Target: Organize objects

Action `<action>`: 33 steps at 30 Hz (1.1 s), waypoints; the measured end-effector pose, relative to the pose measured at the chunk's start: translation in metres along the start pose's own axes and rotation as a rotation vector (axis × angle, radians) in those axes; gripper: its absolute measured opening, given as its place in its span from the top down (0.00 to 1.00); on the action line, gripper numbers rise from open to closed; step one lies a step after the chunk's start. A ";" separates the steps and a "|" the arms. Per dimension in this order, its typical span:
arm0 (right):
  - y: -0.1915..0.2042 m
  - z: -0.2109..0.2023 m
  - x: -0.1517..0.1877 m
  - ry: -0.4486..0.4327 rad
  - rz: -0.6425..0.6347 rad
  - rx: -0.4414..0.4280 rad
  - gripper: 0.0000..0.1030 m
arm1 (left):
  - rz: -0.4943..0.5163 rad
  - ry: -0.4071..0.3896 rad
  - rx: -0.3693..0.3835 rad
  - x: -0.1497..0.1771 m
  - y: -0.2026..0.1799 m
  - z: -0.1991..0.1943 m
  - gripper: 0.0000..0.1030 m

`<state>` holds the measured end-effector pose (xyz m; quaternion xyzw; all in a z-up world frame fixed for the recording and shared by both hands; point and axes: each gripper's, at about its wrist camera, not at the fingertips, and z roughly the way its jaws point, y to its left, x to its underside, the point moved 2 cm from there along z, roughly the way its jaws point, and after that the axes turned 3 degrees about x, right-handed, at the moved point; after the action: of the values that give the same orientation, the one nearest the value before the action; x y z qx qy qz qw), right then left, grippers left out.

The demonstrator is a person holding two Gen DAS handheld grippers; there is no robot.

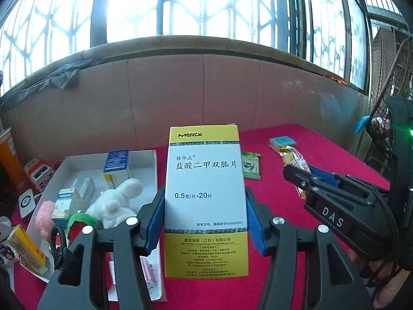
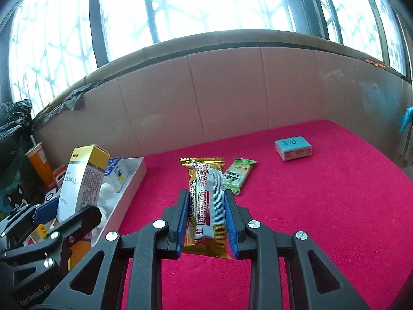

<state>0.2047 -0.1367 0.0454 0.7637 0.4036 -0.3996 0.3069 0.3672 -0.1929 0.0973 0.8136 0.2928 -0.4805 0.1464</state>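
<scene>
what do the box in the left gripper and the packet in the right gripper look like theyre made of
Medicine box: printed paperboard, smooth with a slight sheen, judging by its flat faces, crisp folded edges and top flap.

Snack packet: thin plastic or foil film, glossy, judging by its wrinkles, bright glints and crimped serrated end. Whether the gold is true foil is unclear.

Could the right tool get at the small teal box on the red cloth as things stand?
Probably not yet: the right tool is shut on a yellow snack packet, so its jaws are full. The teal box lies alone on the red cloth, with nothing between.
</scene>
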 end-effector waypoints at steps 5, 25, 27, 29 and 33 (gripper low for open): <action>0.012 -0.005 -0.002 -0.008 -0.019 -0.006 0.73 | -0.025 -0.022 -0.022 0.000 0.014 -0.009 0.46; 0.076 -0.006 0.000 0.002 -0.136 -0.055 0.72 | -0.131 -0.036 -0.095 0.012 0.076 -0.025 0.46; 0.082 -0.005 -0.001 0.005 -0.150 -0.055 0.72 | -0.138 -0.036 -0.100 0.013 0.081 -0.025 0.46; 0.087 -0.004 -0.001 0.010 -0.159 -0.055 0.72 | -0.147 -0.038 -0.105 0.013 0.086 -0.026 0.46; 0.097 -0.001 -0.001 0.015 -0.177 -0.058 0.72 | -0.163 -0.038 -0.112 0.015 0.095 -0.025 0.46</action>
<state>0.2880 -0.1830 0.0610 0.7190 0.4830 -0.4076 0.2893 0.4491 -0.2491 0.0924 0.7683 0.3816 -0.4891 0.1577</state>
